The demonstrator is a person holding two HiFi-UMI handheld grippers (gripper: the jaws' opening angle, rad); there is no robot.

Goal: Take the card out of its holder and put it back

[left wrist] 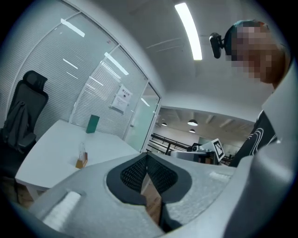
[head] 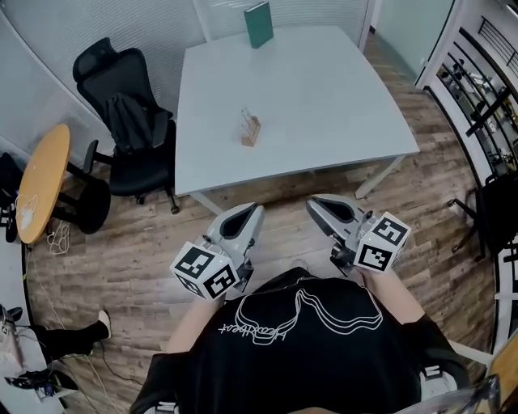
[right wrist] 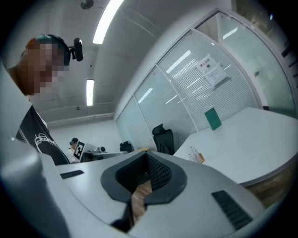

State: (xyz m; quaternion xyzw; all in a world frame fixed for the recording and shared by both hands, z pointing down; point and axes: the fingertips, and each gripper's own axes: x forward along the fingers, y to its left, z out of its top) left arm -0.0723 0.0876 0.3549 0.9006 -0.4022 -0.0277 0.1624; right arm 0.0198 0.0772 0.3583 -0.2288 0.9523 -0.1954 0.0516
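A small wooden card holder stands near the middle of the white table, with a clear card upright in it. Both grippers hang in front of the person's chest, short of the table's near edge and well away from the holder. My left gripper is shut and empty, as is my right gripper. In the left gripper view the holder shows far off to the left of the shut left gripper. The right gripper view has the holder to the right of the shut right gripper.
A green book stands upright at the table's far edge. A black office chair sits left of the table, with a round wooden table further left. Dark racks line the right side. The floor is wood planks.
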